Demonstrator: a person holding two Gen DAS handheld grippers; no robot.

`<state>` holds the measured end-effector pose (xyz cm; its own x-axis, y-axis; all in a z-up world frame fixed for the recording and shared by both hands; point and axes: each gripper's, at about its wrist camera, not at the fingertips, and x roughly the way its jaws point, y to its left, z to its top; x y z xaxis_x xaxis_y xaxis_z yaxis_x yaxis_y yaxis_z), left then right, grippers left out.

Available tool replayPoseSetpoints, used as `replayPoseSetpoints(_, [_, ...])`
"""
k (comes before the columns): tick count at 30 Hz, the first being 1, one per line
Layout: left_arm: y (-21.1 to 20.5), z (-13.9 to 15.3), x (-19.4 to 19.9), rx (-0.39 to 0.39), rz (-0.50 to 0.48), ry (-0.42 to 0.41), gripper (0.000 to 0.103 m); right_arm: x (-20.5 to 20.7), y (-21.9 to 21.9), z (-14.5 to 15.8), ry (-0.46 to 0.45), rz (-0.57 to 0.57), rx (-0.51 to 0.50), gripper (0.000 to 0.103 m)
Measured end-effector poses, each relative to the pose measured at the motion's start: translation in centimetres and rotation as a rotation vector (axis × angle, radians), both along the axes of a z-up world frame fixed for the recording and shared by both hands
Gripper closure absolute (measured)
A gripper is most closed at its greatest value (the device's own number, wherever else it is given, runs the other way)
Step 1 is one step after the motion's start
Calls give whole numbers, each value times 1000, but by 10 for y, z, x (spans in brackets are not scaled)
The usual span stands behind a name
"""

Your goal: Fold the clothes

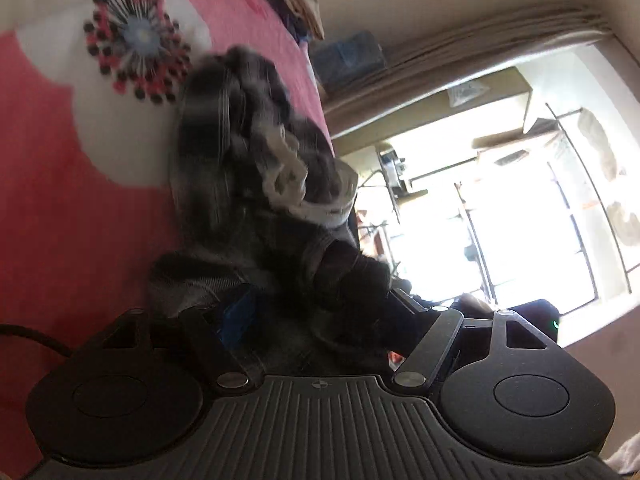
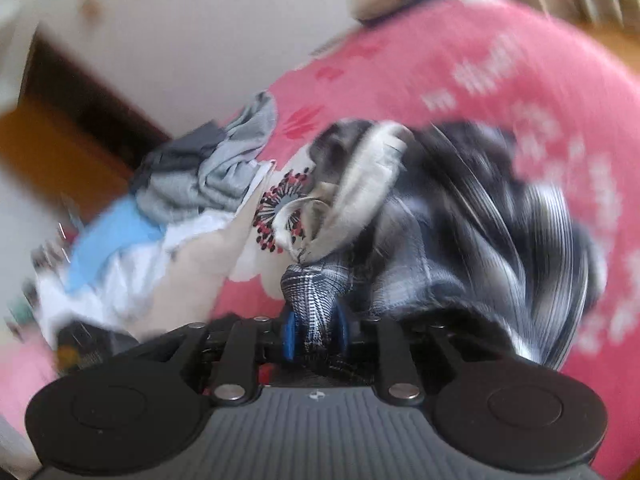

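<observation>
**Plaid shirt bunched between two grippers on the pink bedspread**

Ribbed grey housing and black round pivot discs fill the bottom of both wrist views. Just past them in the right wrist view, the right gripper has its blue pads drawn narrow and pressed on a twisted fold of the dark blue-and-white plaid fabric shirt. From that pinch the shirt spreads up and to the right in a blurred heap, its pale lining or collar showing near the middle.

Only this view shows the pile of other clothes to the left of the shirt: grey, light blue, white and cream pieces lying on the same pink bedspread with white flower print. A white wall and a dark wooden piece of furniture stand behind.

Seen from the left wrist, the left gripper stands wide. The shirt lies crumpled between its fingers, and dark cloth covers the right finger; one blue pad shows on the left. Whether the pads press on the cloth I cannot tell. The bedspread appears tilted here, with a red-and-black flower motif beside the shirt. This view alone shows a bright window with a beige curtain drawn aside.
</observation>
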<state>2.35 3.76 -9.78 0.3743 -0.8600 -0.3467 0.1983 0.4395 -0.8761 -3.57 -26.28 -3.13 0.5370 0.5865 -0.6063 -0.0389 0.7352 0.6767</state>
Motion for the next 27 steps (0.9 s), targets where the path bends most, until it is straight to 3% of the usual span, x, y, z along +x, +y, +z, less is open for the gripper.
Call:
replayPoseSetpoints(3, [-11,5,0,79,-27,-67,30,4,-22,-13,80,-59,177,72])
replayPoseSetpoints(5, [-19,11,0,110,-39,-107,30,5,-34,-21,119,-88,294,57])
replayPoseSetpoints(9, [-35,16,0,150,-54,-150,30,5,-46,-28,132,-108,463,54])
replayPoseSetpoints(17, [-59,24,-1,179,-18,-198,33,-3,-69,-18,70,-198,434,53])
replayPoseSetpoints(20, [-76,22,8,257,6,-174,34,-4,-79,-18,57,-234,443,53])
replayPoseSetpoints(24, [-80,19,15,300,54,-135,66,-6,-89,-13,25,-269,420,53])
replayPoseSetpoints(27, [-68,25,13,325,68,-137,84,-3,-95,5,-34,-263,337,53])
